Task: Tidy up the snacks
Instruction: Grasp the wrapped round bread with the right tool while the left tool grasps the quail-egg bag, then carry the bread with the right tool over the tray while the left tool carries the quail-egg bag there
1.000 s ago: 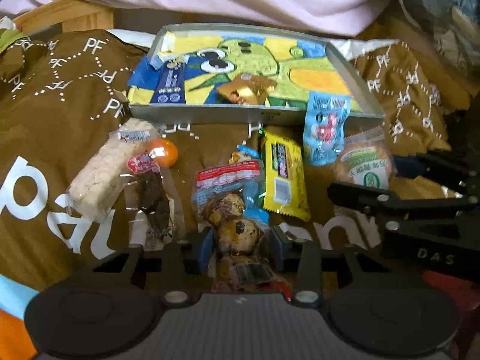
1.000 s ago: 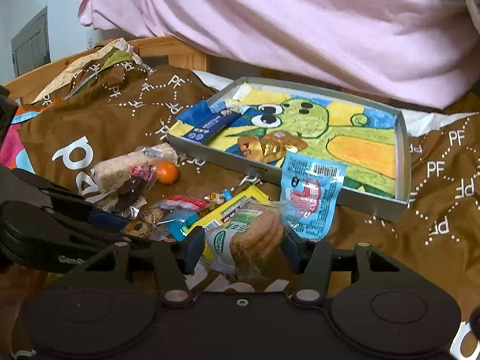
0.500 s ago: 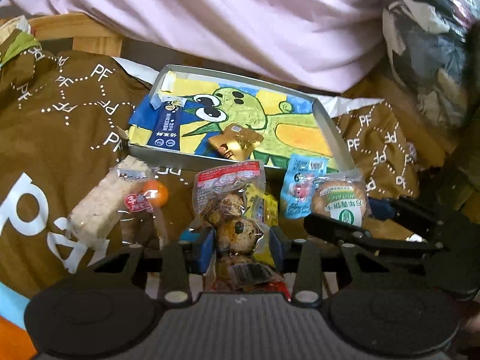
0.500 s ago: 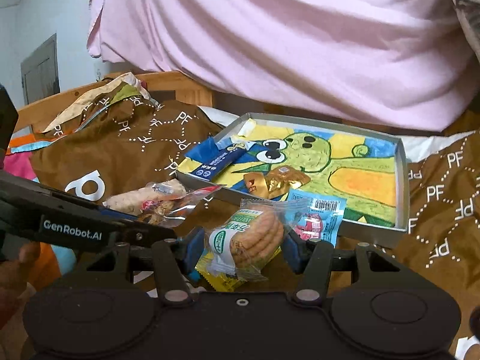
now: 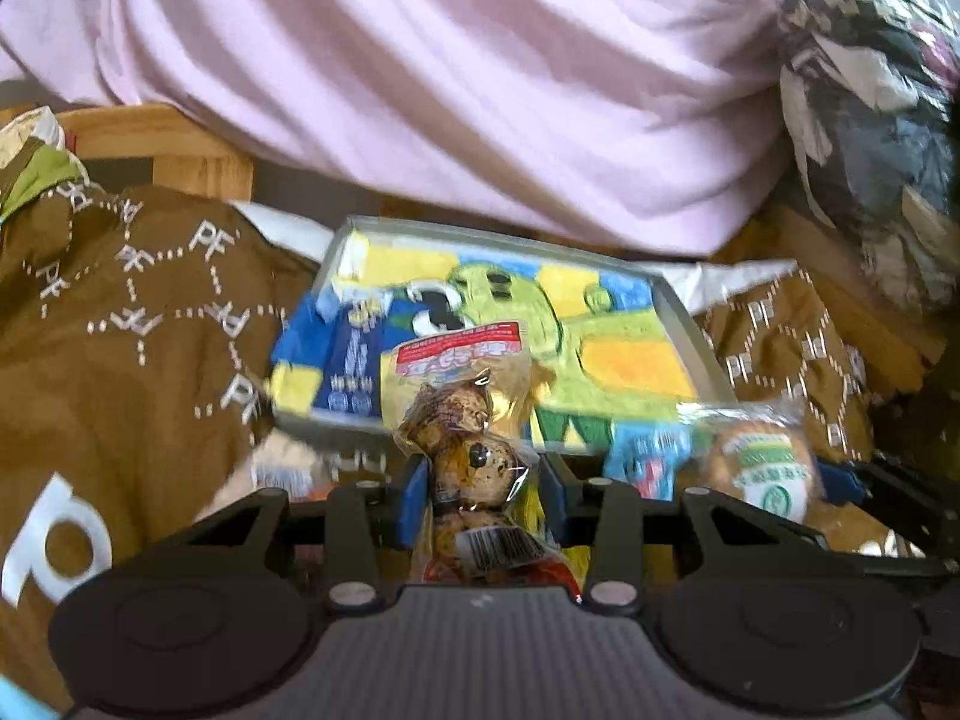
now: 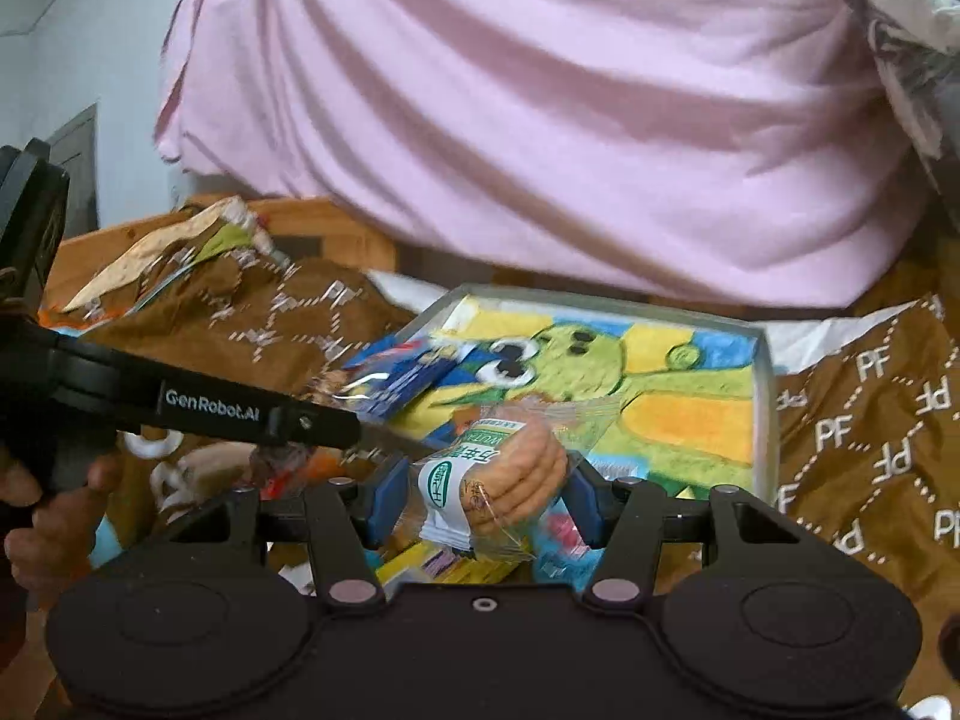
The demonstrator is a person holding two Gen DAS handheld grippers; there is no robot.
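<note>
Left wrist view: left gripper (image 5: 485, 495) is seen clamped on a clear pack of speckled eggs (image 5: 465, 450), pinched between both blue pads, the pack's red header standing beyond the fingertips. Beyond it lies the tray (image 5: 690, 324) w/ cartoon lining; a blue sachet (image 5: 351, 360) rests inside, left of the fingers. Right of the fingers, the biscuit pack (image 5: 762, 468) is blurred.

Right wrist view: right gripper (image 6: 483, 504) is closed on the biscuit pack (image 6: 504, 474), held in front of the tray (image 6: 765, 396), prob. clear of the brown cloth (image 6: 870, 420). The left gripper (image 6: 312, 420) enters from the left.
</note>
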